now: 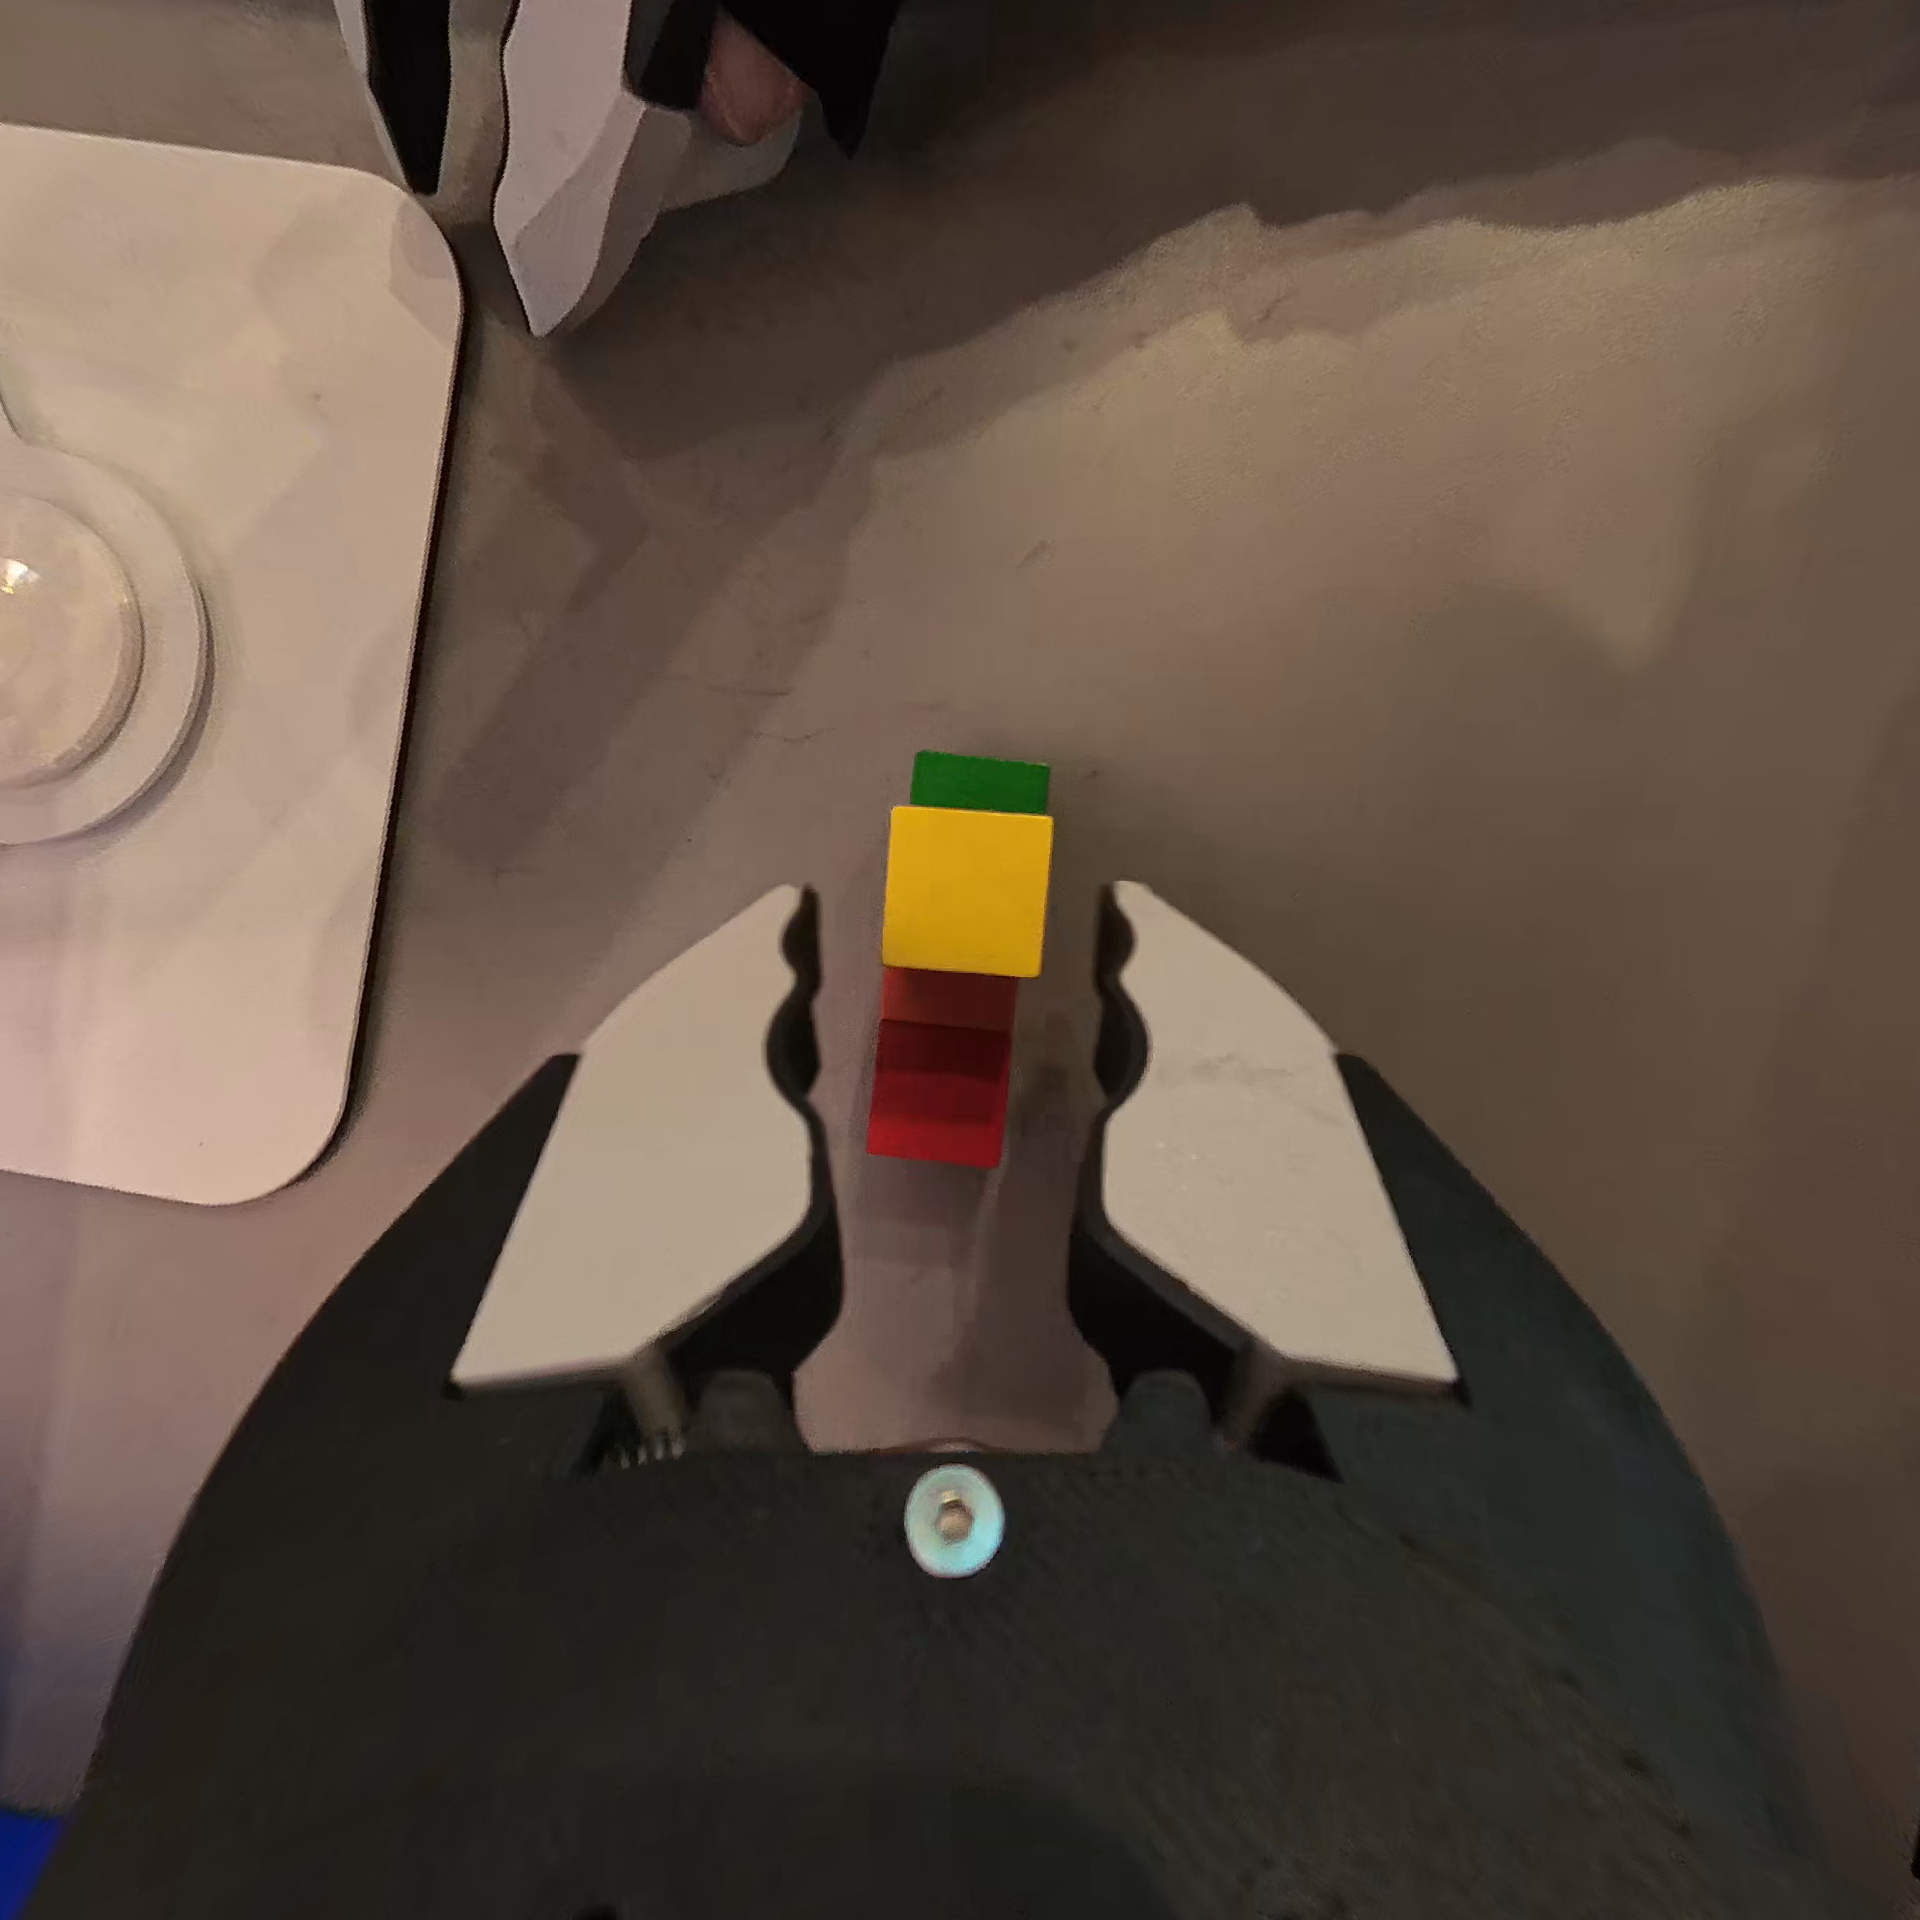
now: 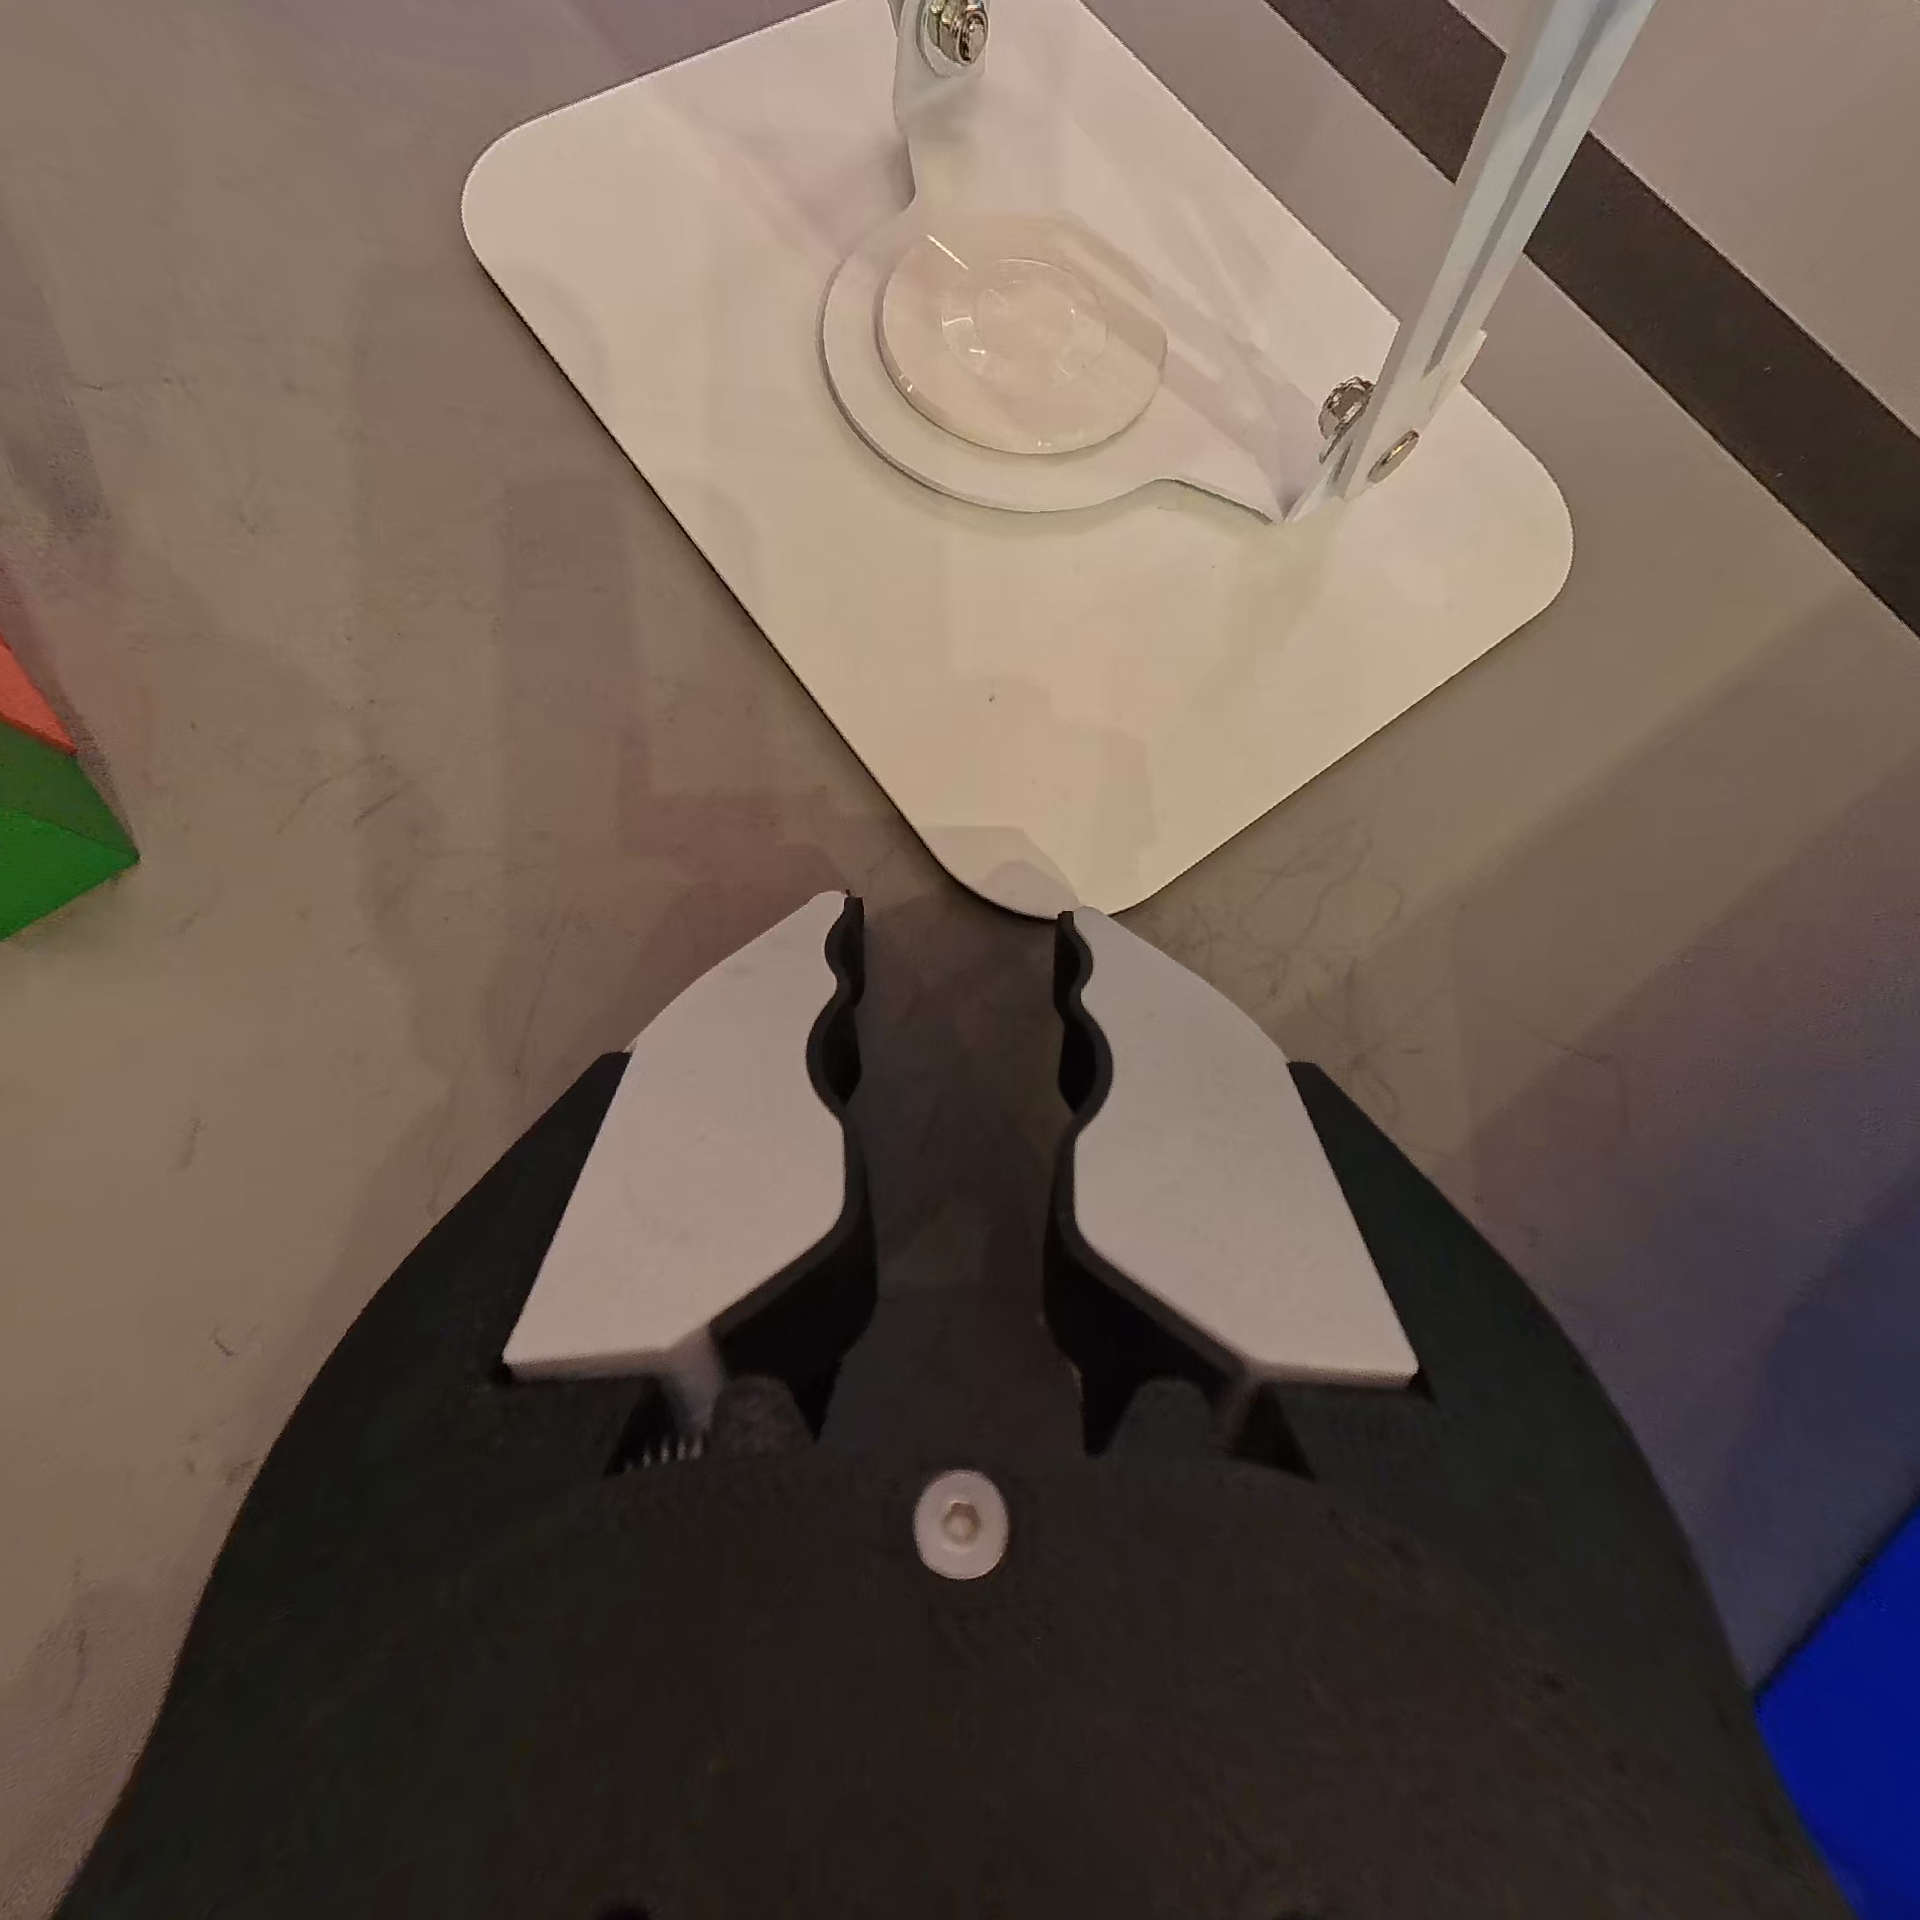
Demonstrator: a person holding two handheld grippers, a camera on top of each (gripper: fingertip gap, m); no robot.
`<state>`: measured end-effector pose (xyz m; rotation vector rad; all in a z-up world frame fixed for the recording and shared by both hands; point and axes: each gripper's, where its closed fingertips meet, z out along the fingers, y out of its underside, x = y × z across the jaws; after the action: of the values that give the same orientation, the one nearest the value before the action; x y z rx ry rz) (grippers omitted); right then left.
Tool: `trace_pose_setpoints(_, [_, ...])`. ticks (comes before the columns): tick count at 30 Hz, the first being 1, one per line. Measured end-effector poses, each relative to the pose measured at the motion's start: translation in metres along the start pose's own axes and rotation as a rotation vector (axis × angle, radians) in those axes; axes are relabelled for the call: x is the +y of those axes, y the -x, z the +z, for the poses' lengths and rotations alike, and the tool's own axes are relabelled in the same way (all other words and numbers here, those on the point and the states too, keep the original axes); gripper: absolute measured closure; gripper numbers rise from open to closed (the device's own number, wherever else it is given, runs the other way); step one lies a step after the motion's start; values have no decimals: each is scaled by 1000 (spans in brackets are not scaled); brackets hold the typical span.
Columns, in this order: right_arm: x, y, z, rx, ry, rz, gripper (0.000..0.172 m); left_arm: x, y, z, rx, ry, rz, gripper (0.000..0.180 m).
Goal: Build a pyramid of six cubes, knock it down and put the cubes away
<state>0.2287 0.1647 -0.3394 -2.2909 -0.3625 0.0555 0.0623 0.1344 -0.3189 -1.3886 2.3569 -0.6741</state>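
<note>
Grey table carries everything; a white stand base lies toward its left in the left wrist view, with a clear dome on it, and the same base fills the far middle of the right wrist view, a white strut rising from it. A blue thing shows at the near right edge of the right view, kind unclear. The build is under way, not finished: seen from above, the stack sits out on the table to the right of the base, with a yellow cube on top, a green cube showing beyond it lower down, and red cubes stepping down on the near side. The exact cube count cannot be told from this angle; an orange face above green ones shows at the left edge of the right view, likely the same pile from the side. Left gripper hovers over the stack with its fingers apart; clear gaps lie on both sides of the yellow cube, so nothing is clamped and the cube looks placed. Right gripper hangs over bare table at the near corner of the base, fingers apart, nothing between them; in the left view it shows at the top edge, with part of a hand behind it. Judged progress: early to middle of building, upper cube just set. Left to do: any missing cubes, then the knock-down, then putting the cubes away; no bin for them can be identified.
</note>
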Motion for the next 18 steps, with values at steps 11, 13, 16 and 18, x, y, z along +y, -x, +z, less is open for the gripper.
trace_pose_setpoints(11, [0, 0, 0, -1, 0, -1, 136, 48, 76, -119, -311, -65, -73, 124])
trace_pose_setpoints(13, [0, 0, 0, -1, 0, 0, 136, 81, 115, -156, -432, -18, -123, 127])
trace_pose_setpoints(16, [0, 0, 0, -3, 1, 1, 136, 141, 170, -192, -543, 123, -214, 131])
trace_pose_setpoints(18, [0, 0, 0, -3, 1, 1, 136, 176, 198, -202, -545, 186, -292, 132])
